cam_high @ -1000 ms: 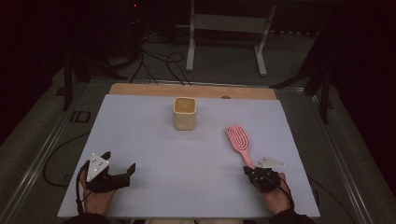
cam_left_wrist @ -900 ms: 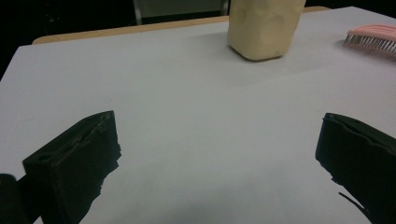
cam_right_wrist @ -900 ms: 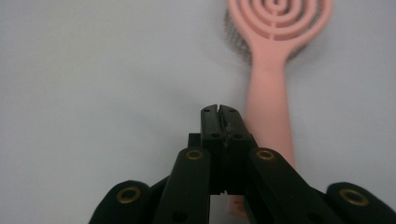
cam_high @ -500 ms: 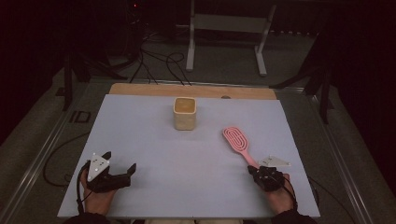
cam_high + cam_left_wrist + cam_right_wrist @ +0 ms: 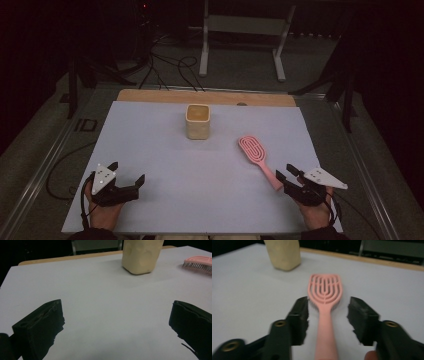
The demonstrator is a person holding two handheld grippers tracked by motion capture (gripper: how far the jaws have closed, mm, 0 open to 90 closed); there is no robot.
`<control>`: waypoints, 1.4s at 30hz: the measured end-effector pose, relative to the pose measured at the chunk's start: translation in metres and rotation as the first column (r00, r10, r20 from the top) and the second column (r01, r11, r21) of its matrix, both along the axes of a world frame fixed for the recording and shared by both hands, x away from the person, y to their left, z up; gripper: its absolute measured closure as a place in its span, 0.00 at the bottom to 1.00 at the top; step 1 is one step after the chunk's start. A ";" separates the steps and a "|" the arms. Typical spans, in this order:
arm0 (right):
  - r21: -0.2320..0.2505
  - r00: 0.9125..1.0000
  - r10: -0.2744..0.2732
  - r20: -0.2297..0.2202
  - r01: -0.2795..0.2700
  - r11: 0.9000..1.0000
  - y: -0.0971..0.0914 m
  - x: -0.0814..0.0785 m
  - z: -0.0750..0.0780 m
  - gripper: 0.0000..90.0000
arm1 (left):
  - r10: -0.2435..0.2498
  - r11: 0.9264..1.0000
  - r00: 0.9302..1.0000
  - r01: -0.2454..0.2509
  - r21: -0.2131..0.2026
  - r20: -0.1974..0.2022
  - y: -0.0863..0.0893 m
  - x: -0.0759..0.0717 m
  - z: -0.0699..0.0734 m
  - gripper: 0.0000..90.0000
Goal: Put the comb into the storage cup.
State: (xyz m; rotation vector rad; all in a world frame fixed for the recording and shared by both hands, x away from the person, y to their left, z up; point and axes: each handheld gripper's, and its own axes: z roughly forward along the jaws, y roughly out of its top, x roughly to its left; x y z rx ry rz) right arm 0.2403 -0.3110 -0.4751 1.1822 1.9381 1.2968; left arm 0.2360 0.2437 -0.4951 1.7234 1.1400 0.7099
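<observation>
Near the table's right front corner, the right gripper sits released, jaws straddling without touching the handle of the pink slotted plastic hairbrush, whose long axis runs away toward the beige square cup, the wide-open left gripper far off.

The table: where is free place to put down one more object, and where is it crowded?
Bare: the table left of the beige cup, and the middle between left gripper and right gripper. Crowded: the right, where the pink brush lies with its handle between the right jaws.
</observation>
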 end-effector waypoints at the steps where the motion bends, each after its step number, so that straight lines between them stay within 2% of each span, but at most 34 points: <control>1: 0.021 1.000 0.002 0.009 -0.002 1.000 -0.003 -0.001 0.001 0.48 | -0.001 1.000 1.000 0.001 -0.002 0.002 0.000 0.000 0.000 0.00; 4: 0.050 0.998 -0.038 0.043 0.036 0.998 -0.010 -0.004 0.003 0.28 | -0.010 1.000 1.000 0.010 -0.011 0.015 0.001 -0.002 0.002 0.00; 5: 0.071 0.997 -0.056 0.055 0.052 0.996 -0.013 -0.006 0.004 0.13 | -0.013 1.000 1.000 0.013 -0.018 0.023 0.001 -0.003 0.003 0.00; 6: 0.067 0.997 -0.054 0.056 0.050 0.997 -0.014 -0.007 0.004 0.11 | -0.017 1.000 0.999 0.018 -0.021 0.031 0.002 -0.003 0.004 0.00; 10: 0.071 0.996 -0.050 0.069 0.045 0.996 -0.016 -0.009 0.001 0.10 | -0.044 0.998 0.995 0.049 -0.046 0.089 0.001 -0.009 0.009 0.00; 13: 0.076 0.996 -0.052 0.066 0.047 0.996 -0.016 -0.009 -0.001 0.10 | -0.071 0.996 0.992 0.076 -0.043 0.108 -0.002 -0.012 0.012 0.00; 17: 0.080 0.997 -0.047 0.066 0.042 0.996 -0.014 -0.009 -0.002 0.10 | -0.087 0.995 0.990 0.091 -0.034 0.107 -0.006 -0.013 0.012 0.00; 19: 0.093 0.998 -0.036 0.058 0.030 0.995 -0.015 -0.008 -0.002 0.10 | -0.093 0.995 0.991 0.096 -0.025 0.095 -0.008 -0.011 0.010 0.00; 21: 0.118 0.999 -0.032 0.036 0.027 0.993 -0.017 -0.006 -0.002 0.09 | -0.095 0.995 0.991 0.097 -0.020 0.092 -0.009 -0.011 0.009 0.00; 22: 0.118 0.999 -0.032 0.036 0.027 0.993 -0.017 -0.006 -0.002 0.09 | -0.094 0.995 0.992 0.096 -0.017 0.088 -0.009 -0.010 0.009 0.00; 25: 0.134 1.000 -0.020 -0.002 0.020 0.991 -0.017 -0.004 -0.001 0.08 | -0.085 0.996 0.993 0.086 -0.016 0.076 -0.010 -0.009 0.006 0.00; 31: 0.092 0.999 -0.037 -0.040 0.041 0.995 -0.012 -0.002 0.005 0.08 | -0.072 0.997 0.995 0.073 -0.014 0.066 -0.010 -0.008 0.004 0.00; 35: 0.054 0.996 -0.038 -0.081 0.043 0.998 -0.008 0.001 0.011 0.08 | -0.064 0.998 0.997 0.065 -0.014 0.051 -0.009 -0.007 0.001 0.00; 38: 0.028 0.994 -0.014 -0.112 0.017 0.999 -0.004 0.005 0.014 0.09 | -0.061 0.998 0.997 0.062 -0.015 0.050 -0.009 -0.007 0.001 0.00; 42: -0.010 0.990 -0.010 -0.141 0.008 1.000 0.001 0.010 0.016 0.09 | -0.058 0.998 0.997 0.059 -0.015 0.048 -0.009 -0.007 0.000 0.00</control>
